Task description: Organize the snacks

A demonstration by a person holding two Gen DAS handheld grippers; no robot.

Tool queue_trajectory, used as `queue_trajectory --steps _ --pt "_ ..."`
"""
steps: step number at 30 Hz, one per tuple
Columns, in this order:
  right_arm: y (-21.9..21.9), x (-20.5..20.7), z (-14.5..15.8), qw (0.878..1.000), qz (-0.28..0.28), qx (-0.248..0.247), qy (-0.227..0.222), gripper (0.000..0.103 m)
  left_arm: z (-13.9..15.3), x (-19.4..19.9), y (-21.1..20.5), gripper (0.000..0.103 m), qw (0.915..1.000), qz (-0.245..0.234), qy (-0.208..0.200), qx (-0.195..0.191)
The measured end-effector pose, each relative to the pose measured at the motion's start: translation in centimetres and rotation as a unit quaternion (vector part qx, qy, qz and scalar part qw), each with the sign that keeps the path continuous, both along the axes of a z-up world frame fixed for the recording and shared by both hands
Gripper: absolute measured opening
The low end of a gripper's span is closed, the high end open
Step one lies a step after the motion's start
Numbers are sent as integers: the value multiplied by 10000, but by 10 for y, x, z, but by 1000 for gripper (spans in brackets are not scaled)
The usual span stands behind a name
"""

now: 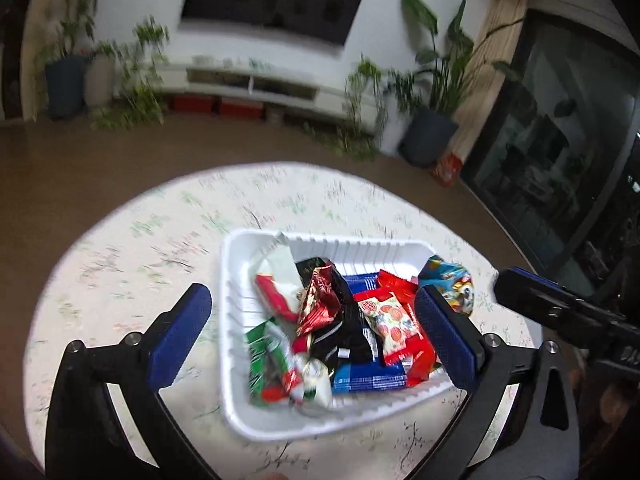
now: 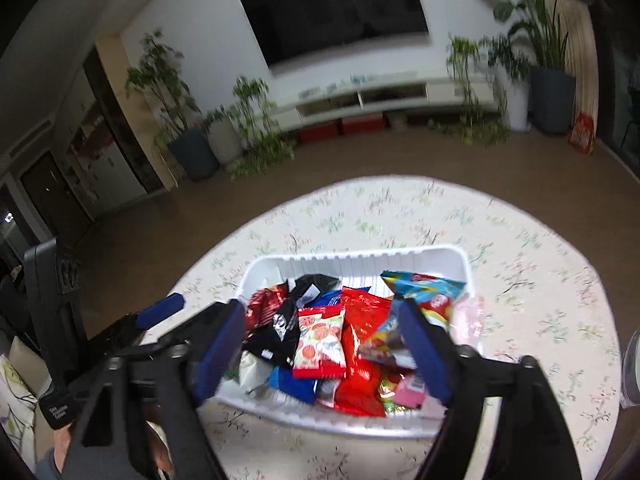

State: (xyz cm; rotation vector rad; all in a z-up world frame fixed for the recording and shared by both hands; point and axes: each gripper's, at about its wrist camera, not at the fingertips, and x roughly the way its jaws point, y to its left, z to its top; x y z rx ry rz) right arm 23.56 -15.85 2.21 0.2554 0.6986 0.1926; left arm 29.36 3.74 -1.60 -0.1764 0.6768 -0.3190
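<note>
A white ribbed plastic basket [image 1: 320,239] [image 2: 360,255] sits on the round floral-clothed table [image 1: 132,240] [image 2: 528,280], filled with several snack packets. Among them are a red-and-white candy packet [image 1: 390,320] [image 2: 322,340], a black packet [image 1: 346,320], a green one [image 1: 262,356] and a blue cartoon bag [image 1: 450,286] [image 2: 424,292] at the basket's right end. My left gripper [image 1: 313,298] hangs open over the basket's left half, nothing pressed between its blue pads. My right gripper [image 2: 320,308] is open above the middle packets and holds nothing.
The table's rim drops to brown floor all around. A dark chair back [image 2: 52,292] stands at the left, and a clear container [image 2: 632,368] at the table's right edge. Potted plants and a TV wall lie far behind.
</note>
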Motion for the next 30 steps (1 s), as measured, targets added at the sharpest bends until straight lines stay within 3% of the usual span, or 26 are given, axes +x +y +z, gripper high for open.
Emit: queue_trajectory --steps 4,7,11,13,15,17,19,22,26,30 --pt "-7 -57 5 9978 -90 -143 -639 102 18 -64 1 103 9976 -45 -692 32" --pt "-15 -94 -2 9952 -234 -226 -925 103 23 -113 -3 103 9957 -121 -915 120" --pt "-26 -133 -19 9934 -519 -270 -982 103 16 -172 -14 103 9961 -169 -851 139" --pt "-31 -150 -27 9923 -669 -331 -993 103 9 -196 -13 103 9971 82 -756 88" --pt "-36 -163 -32 9912 -782 -306 -1021 103 -1 -207 -6 103 9980 595 -213 26" --pt "-40 -173 -33 9900 -877 -311 -1056 103 -7 -213 -5 103 9974 702 93 99" --pt "-38 -184 -35 9881 -914 -441 -1156 103 -6 -221 -10 103 9946 912 66 486" --pt "-31 -196 -43 9865 -930 -671 -1166 103 -2 -235 -15 103 9937 970 90 555" --pt "-24 -208 -47 9855 -957 -831 -1128 103 -1 -244 -22 103 9870 1267 130 983" --pt "-25 -215 -51 9860 -1005 -870 -1011 103 1 -247 -23 103 9875 1266 148 929"
